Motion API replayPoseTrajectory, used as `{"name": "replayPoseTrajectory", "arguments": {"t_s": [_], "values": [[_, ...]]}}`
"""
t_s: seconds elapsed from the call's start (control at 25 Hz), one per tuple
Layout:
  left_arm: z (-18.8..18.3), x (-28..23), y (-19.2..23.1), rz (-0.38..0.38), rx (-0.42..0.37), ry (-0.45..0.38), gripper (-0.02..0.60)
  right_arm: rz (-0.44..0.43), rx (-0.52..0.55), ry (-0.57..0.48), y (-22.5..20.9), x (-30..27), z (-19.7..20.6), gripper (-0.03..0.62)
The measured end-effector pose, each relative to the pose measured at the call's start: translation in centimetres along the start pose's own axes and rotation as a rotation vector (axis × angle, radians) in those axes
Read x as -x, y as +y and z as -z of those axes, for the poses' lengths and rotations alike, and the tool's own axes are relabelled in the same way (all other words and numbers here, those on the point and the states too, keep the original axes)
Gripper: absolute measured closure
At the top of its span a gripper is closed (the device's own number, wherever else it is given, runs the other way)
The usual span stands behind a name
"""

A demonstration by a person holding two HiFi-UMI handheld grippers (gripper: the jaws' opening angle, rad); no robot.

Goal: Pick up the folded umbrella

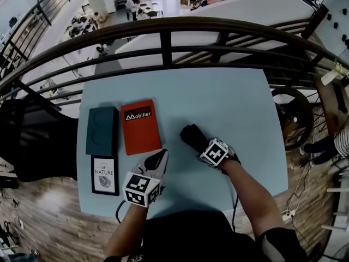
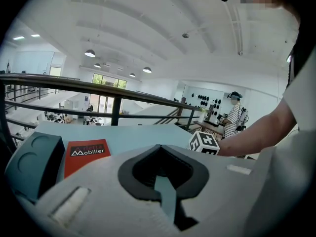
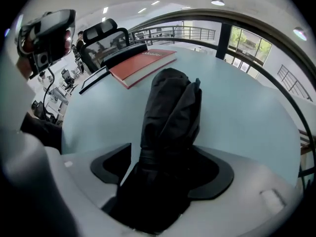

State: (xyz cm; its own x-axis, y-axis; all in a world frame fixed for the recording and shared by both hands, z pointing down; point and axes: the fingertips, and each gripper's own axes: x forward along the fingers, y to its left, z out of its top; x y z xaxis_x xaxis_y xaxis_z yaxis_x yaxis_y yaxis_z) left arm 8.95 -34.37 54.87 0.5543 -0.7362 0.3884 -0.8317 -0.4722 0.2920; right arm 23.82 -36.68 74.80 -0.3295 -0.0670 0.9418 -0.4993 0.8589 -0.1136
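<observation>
Pale blue surface [image 3: 242, 107] holds the soft black folded umbrella [image 3: 170, 107] between the right tool's [image 3: 163, 169] wide-apart jaws (a gap shows). Left tool [image 2: 165, 174] is pinched shut.

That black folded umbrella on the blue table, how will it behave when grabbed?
The folded umbrella looks wrapped in loose, creased fabric, so the surface will probably squash and slide a little over a stiff core. Its rounded, long shape suggests it may roll on the smooth table if nudged sideways.
</observation>
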Motion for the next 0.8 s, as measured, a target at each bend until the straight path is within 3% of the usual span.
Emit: {"name": "replayPoseTrajectory", "arguments": {"t_s": [0.24,0.52,0.64,0.8], "values": [[-1.1,-0.2,-0.3,0.012,-0.004,-0.031,0.578,-0.032,0.059,0.026,1.4,-1.2,0.2,0.281],[-1.7,-0.3,-0.9,0.010,-0.014,-0.054,0.578,-0.033,0.080,0.054,1.3,-2.3,0.0,0.269],[-2.3,-0.1,-1.8,0.002,-0.011,-0.065,0.578,-0.023,0.066,0.012,1.5,-1.9,0.0,0.272],[-3.2,1.4,-3.7,-0.025,-0.032,-0.082,0.578,-0.013,0.048,-0.045,1.2,-1.6,0.0,0.332]]}}
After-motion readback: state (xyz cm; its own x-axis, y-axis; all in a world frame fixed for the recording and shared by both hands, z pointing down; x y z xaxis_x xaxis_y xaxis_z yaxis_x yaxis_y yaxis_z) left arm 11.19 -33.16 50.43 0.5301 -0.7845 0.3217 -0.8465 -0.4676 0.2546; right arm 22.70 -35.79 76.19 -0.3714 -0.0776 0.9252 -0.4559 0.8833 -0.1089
